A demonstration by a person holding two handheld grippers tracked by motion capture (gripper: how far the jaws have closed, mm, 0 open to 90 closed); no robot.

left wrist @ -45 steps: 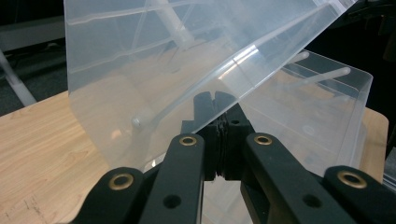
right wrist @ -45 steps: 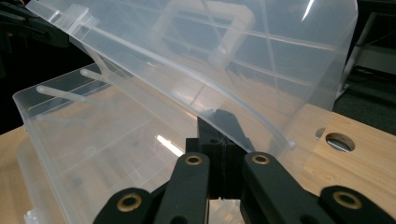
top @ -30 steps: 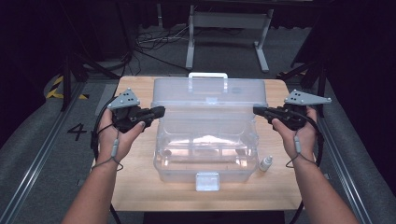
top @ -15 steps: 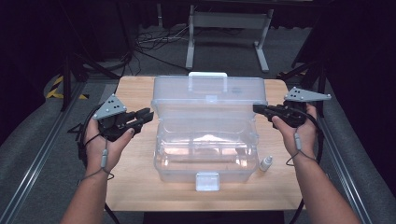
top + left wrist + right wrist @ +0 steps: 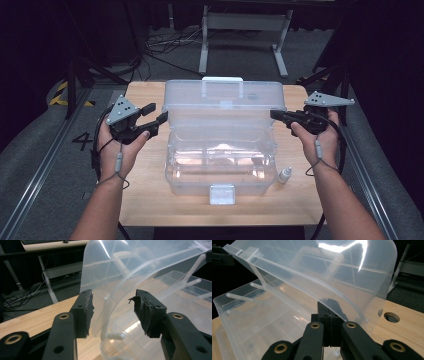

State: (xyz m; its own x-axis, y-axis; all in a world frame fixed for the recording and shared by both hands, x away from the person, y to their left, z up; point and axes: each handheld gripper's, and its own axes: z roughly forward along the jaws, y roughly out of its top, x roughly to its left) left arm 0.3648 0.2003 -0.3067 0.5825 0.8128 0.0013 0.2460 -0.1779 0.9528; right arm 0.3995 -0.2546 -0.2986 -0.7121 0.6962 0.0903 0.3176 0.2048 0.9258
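The left gripper (image 5: 156,113) has its jaws spread wide; they have just been opening, and the pads press on nothing. In the left gripper view the curved side edge of the clear lid (image 5: 140,267) rises in the gap between the two black pads (image 5: 86,311), free of both. From above, this gripper sits just beside the left end of the clear plastic box (image 5: 220,155), level with the hinge line where the lid meets the tub.

The right gripper (image 5: 274,114) is closed tight, its jaws pressed together at the right end of the lid. In the right gripper view the closed tips (image 5: 329,315) sit against the lid's lower edge; whether they pinch it or only touch it is hard to tell. The lid (image 5: 317,272) stands tilted up and away from them.

The box lies between the two grippers on a wooden table (image 5: 145,200). A small white bottle (image 5: 284,175) stands on the table just beside the box's near right corner, below the right hand (image 5: 320,142).
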